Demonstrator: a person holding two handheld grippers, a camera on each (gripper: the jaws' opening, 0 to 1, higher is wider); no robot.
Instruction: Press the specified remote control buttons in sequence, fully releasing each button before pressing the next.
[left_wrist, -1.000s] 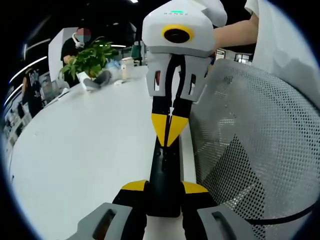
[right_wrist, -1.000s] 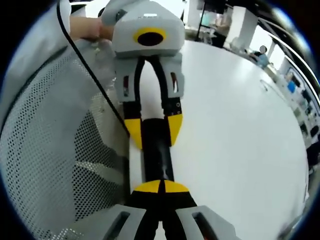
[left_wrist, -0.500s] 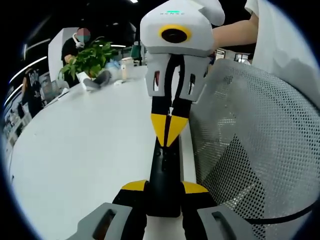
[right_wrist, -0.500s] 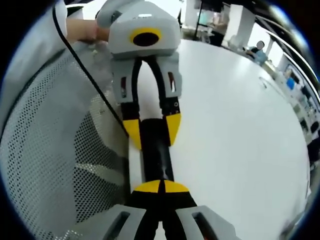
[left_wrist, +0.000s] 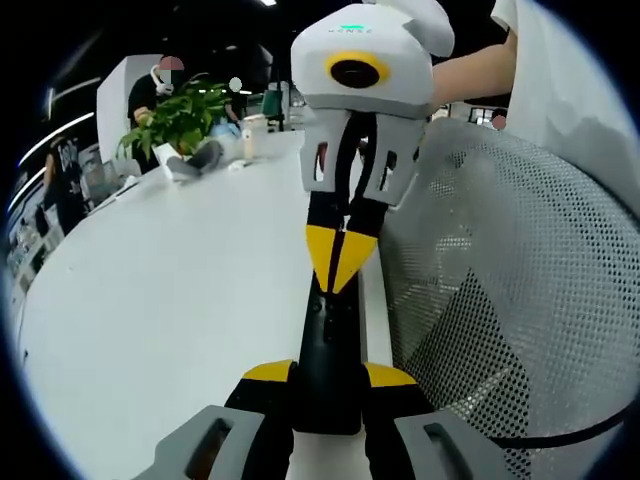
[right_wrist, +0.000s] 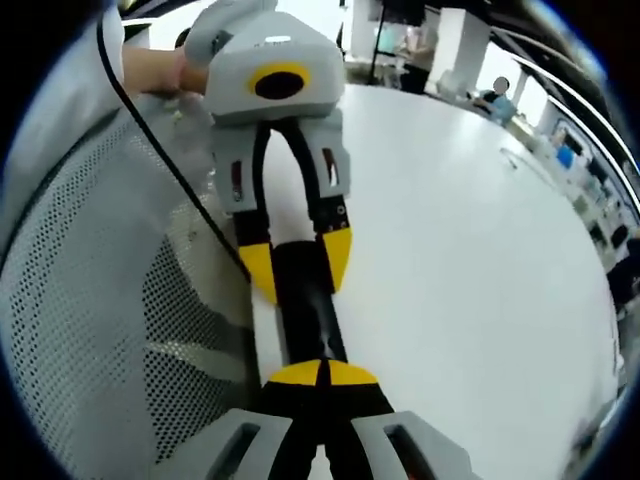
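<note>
A long black remote (left_wrist: 328, 345) lies along the white table's edge. My left gripper (left_wrist: 328, 376) is shut on its near end, one yellow-tipped jaw on each side. My right gripper (left_wrist: 341, 258) comes in from the far side, shut, its yellow tips together and resting on the remote's top face. In the right gripper view, that gripper (right_wrist: 322, 373) is shut with its joined tips on the remote (right_wrist: 305, 312). Opposite it, my left gripper (right_wrist: 295, 262) grips the remote's other end. The buttons under the tips are hidden.
A grey mesh chair back (left_wrist: 510, 290) stands right beside the remote, also seen as mesh (right_wrist: 90, 300). The white table (left_wrist: 170, 290) stretches away, with a potted plant (left_wrist: 180, 115), a cup and small items at its far end. People sit in the background.
The right gripper has tilted slightly, so its view has shifted a little. Both grippers stay shut, the left one on the remote.
</note>
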